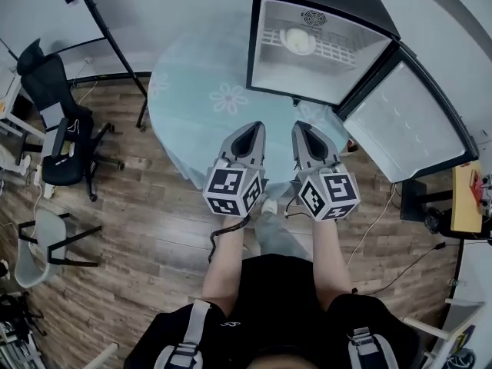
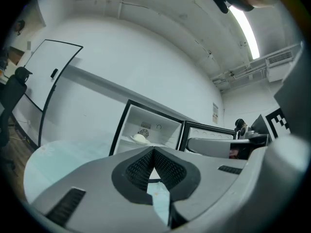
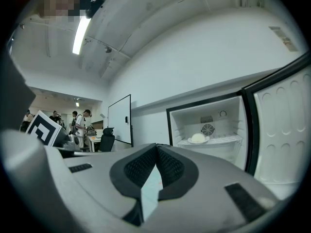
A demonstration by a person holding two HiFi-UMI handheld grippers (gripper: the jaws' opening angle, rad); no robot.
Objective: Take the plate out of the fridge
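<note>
A small black fridge (image 1: 323,37) stands on the round table with its door (image 1: 411,125) swung wide to the right. On its wire shelf lies a white plate (image 1: 296,41) with a pale round lump on it; the plate (image 2: 140,138) shows in the left gripper view, and the plate (image 3: 198,139) in the right gripper view as well. My left gripper (image 1: 254,126) and right gripper (image 1: 298,127) hover side by side over the table's near edge, short of the fridge. Both are shut with nothing between the jaws.
The table carries a light blue flowered cloth (image 1: 207,91). A black office chair (image 1: 58,121) and a whiteboard stand (image 1: 115,44) are at the left. A wooden desk (image 1: 467,198) stands at the right. Several people stand by desks (image 3: 80,123) far off.
</note>
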